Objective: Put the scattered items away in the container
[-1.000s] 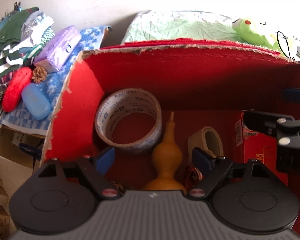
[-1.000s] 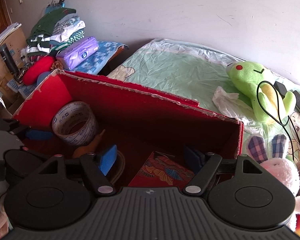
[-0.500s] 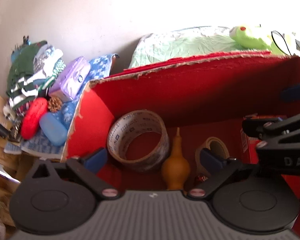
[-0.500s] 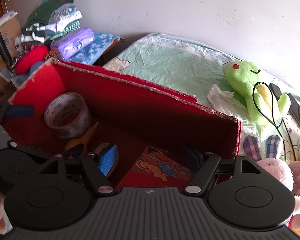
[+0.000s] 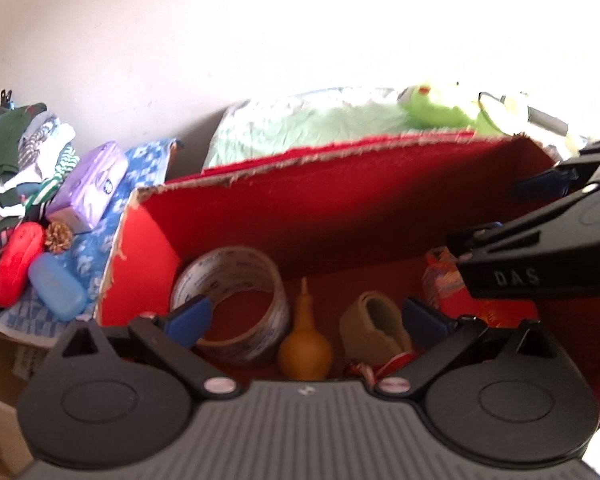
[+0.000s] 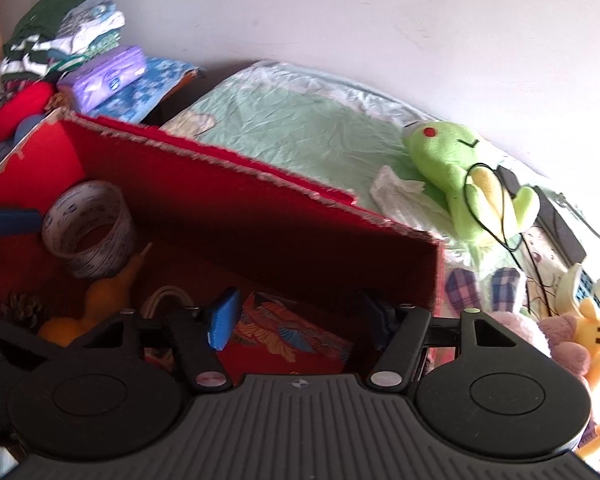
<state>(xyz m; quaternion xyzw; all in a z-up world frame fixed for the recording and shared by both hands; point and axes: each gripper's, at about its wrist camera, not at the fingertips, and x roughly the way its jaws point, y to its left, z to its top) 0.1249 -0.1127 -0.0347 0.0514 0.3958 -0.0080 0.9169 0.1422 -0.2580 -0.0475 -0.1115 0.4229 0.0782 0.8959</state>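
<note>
both grippers tilt into red box.

Pine cone in the red box half hidden (behind gripper housing).

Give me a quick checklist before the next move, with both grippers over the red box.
1. left gripper free of any item: ok; its fingers have just been opening and nothing sits between them.
2. right gripper free of any item: ok; its fingers have just been closing, above the patterned packet, not pressing on it.
3. gourd inside the red box: ok, standing beside the clear tape roll.
4. Beige tape roll inside: ok.
5. Grippers clear of each other: cannot tell; they look close in the left wrist view.
6. Everything gathered: not ok; a pine cone lies outside on the blue cloth.
</note>
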